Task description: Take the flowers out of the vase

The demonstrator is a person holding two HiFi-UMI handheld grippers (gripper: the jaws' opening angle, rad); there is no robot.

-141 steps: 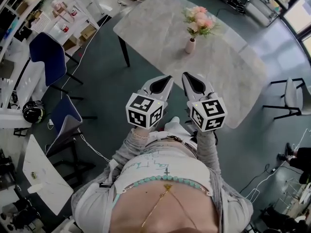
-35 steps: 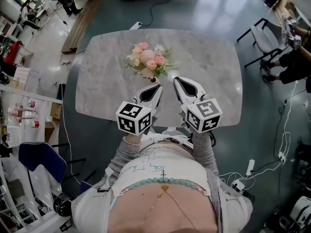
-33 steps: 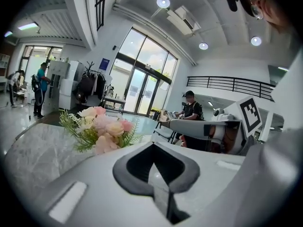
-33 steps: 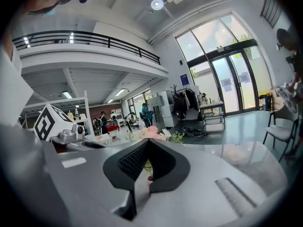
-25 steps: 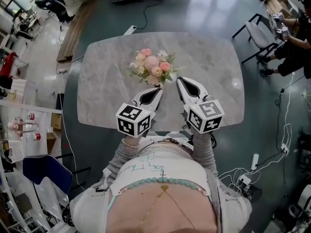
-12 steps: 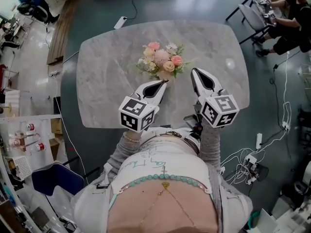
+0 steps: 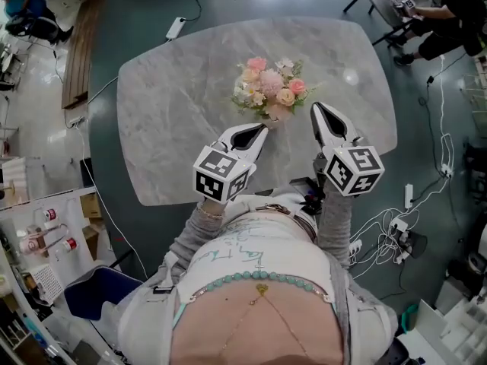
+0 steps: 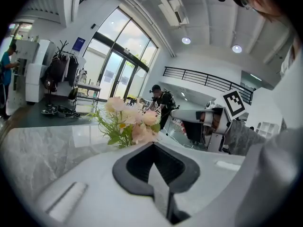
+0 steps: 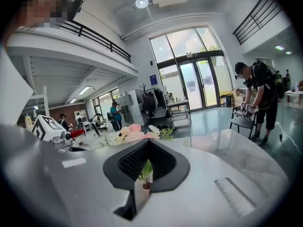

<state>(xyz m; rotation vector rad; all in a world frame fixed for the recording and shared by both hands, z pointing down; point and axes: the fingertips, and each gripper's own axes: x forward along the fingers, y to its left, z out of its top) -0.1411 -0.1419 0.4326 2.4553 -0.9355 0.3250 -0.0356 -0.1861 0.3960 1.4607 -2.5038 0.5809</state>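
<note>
A bouquet of pink, cream and white flowers [image 7: 268, 90] with green leaves stands in a small pale pink vase [image 7: 275, 115] near the middle of the grey marble table [image 7: 167, 112]. My left gripper [image 7: 264, 127] is shut and empty, its tip just in front of the vase. My right gripper [image 7: 315, 105] is shut too, to the right of the bouquet and apart from it. In the left gripper view the flowers [image 8: 127, 121] rise just beyond the closed jaws. In the right gripper view the vase [image 9: 147, 185] shows through the gap in the jaws, with the flowers [image 9: 137, 132] above.
A seated person [image 7: 445, 6] and black chairs are beyond the table's far right corner. Cables and plugs [image 7: 392, 234] lie on the floor to the right. A blue chair [image 7: 95, 299] stands at the near left. A power strip [image 7: 176, 27] lies beyond the table.
The person has come up to the table's near edge. Over the last second the left gripper moved forward to the vase, and the right gripper has turned a little beside the bouquet. Both stay shut.
</note>
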